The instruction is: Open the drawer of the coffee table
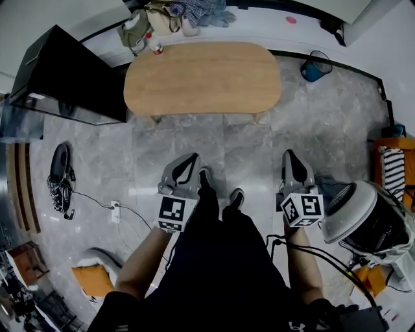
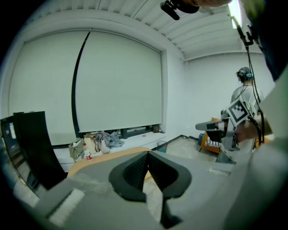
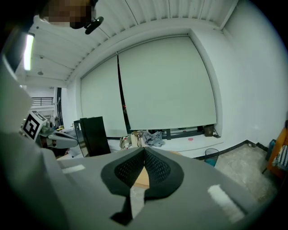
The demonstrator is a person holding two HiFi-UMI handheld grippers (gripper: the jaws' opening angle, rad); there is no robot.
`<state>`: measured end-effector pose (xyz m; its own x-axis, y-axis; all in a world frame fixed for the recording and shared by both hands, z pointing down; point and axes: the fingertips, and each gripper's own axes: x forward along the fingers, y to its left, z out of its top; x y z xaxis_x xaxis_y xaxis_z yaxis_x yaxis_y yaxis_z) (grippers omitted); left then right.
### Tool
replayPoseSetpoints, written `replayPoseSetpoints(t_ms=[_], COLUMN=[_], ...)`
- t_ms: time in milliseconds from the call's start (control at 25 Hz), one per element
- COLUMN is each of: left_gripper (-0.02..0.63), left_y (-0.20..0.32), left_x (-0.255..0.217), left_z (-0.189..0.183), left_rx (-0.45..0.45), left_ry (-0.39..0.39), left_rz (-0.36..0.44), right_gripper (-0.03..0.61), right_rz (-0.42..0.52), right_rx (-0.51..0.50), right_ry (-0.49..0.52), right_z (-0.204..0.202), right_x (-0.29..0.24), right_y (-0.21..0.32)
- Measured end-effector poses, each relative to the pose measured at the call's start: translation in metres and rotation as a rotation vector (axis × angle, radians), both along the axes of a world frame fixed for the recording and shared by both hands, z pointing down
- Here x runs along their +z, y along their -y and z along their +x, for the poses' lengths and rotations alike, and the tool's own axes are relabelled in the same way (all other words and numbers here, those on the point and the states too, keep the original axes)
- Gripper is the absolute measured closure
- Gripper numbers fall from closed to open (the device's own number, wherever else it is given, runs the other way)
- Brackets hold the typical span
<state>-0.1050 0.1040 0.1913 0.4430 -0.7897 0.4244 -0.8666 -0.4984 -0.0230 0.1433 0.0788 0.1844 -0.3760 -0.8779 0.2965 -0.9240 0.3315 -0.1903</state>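
Note:
The coffee table [image 1: 202,76] is an oval of light wood standing ahead of me on the grey floor; from above I see only its top, no drawer. My left gripper [image 1: 192,158] hangs over the floor short of the table's near edge, jaws shut and empty. My right gripper [image 1: 290,155] is level with it, farther right, also shut on nothing. In the left gripper view the table [image 2: 101,158] shows just beyond the closed tips [image 2: 147,153]. The right gripper view shows a sliver of the table [image 3: 140,178] behind the closed tips [image 3: 144,149].
A black cabinet [image 1: 65,81] stands left of the table. Bags and clothes [image 1: 172,18] lie on the ledge behind it, with a small bottle [image 1: 154,47]. A blue bin [image 1: 315,67] sits at the right. A white fan [image 1: 367,217] stands by my right arm; cables [image 1: 97,202] trail at left.

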Motion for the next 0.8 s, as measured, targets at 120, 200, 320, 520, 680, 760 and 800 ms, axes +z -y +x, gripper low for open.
replayPoseSetpoints(t_ms=[120, 200, 320, 520, 680, 760, 800], left_gripper=[0.612, 0.612, 0.611, 0.611, 0.611, 0.611, 0.611], left_y=[0.019, 0.033, 0.057, 0.078, 0.099, 0.112, 0.119], left_x=[0.009, 0.018, 0.036, 0.073, 0.098, 0.112, 0.119], left_z=[-0.001, -0.005, -0.011, -0.014, -0.028, -0.038, -0.042], left_rx=[0.081, 0.121, 0.174, 0.247, 0.208, 0.155, 0.129], left_ry=[-0.001, -0.018, -0.037, -0.026, 0.000, 0.006, 0.011], left_rz=[-0.005, -0.022, -0.054, -0.077, -0.065, -0.069, -0.069], right_gripper=[0.575, 0.575, 0.575, 0.575, 0.575, 0.575, 0.575], right_rz=[-0.021, -0.035, -0.048, -0.061, -0.082, -0.088, -0.087], right_rx=[0.044, 0.070, 0.090, 0.103, 0.103, 0.095, 0.090], right_ry=[-0.026, -0.050, -0.086, -0.123, -0.158, -0.165, -0.169], right_z=[-0.005, -0.009, -0.019, -0.029, -0.021, -0.018, -0.016], right_x=[0.005, 0.010, 0.018, 0.042, 0.070, 0.086, 0.093], right_y=[0.008, 0.016, 0.037, 0.054, 0.063, 0.069, 0.072])
